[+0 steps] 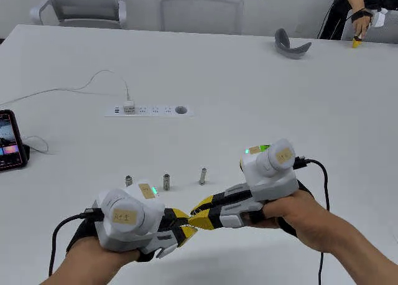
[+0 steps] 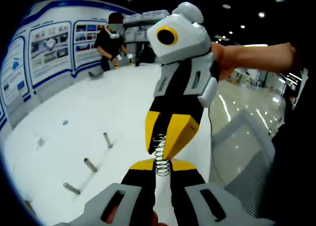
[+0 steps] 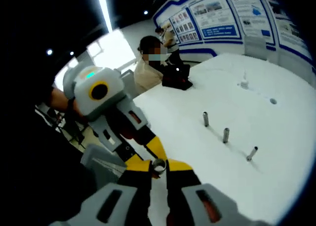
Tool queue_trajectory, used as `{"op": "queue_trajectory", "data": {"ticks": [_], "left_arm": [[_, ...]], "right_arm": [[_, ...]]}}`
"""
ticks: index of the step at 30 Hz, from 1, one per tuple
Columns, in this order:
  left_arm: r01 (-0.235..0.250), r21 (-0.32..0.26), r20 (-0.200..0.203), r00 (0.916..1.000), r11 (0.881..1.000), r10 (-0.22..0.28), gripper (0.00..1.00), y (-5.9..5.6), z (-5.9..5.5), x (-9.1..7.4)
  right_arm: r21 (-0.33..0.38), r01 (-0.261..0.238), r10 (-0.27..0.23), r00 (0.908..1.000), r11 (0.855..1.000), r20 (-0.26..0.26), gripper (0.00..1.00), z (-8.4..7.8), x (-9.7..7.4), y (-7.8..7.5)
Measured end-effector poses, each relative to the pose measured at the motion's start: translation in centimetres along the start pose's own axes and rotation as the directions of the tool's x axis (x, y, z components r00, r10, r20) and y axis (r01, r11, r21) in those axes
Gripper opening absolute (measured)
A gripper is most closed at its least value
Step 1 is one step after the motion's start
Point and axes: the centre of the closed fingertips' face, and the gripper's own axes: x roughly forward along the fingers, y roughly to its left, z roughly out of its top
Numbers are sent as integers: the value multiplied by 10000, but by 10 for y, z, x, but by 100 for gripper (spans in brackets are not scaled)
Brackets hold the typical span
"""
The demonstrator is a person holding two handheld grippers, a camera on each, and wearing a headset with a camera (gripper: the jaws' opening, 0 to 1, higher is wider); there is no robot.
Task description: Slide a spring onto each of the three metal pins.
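At the far left of the white table (image 1: 249,98) lies a phone (image 1: 9,140) with its screen lit, and to its right a power strip (image 1: 149,111) with a white charger plugged in. Nearer the person, three pins (image 1: 166,182) stand upright in a row, well apart from one another and all bare. Just in front of them the two grippers meet tip to tip. The left gripper (image 1: 185,226) comes in from the lower left, and its own view shows its yellow-tipped jaws clenched on the lower end of a spring (image 2: 160,156). The spring runs straight on into the right gripper (image 1: 198,218), which reaches in from the right, with its jaws pinched on the spring's other end. In the right gripper view that end shows as a small ring between the yellow tips. The spring is thus held off the table between both grippers, in front of the pins and touching none of them. Far to the right, near the table's back edge, lies a curved grey band (image 1: 291,45).
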Motion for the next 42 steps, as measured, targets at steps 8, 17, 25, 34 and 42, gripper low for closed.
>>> {"op": "queue_trajectory", "data": {"ticks": [8,17,25,34,42], "left_arm": [[177,270,61,9998,9995,-179,9,-3,4,-6],[420,812,-283,9988,9958,-398,10,-12,-5,-6],[280,707,-159,9995,9971,-269,12,-9,-9,-6],[159,536,-210,9997,9984,-148,19,-7,-13,-9],[-76,33,-215,9997,10000,77,26,-3,-21,-14]], "right_arm": [[-1577,-635,419,9898,9854,-1365,13,-1,1,7],[-2070,-1115,695,9774,9720,-1998,12,-12,6,16],[-1960,-827,484,9836,9771,-1739,12,-15,8,13],[-1711,-399,160,9902,9844,-1389,12,-18,-2,6],[-1506,-17,-174,9920,9886,-1250,12,-23,-10,-1]]}}
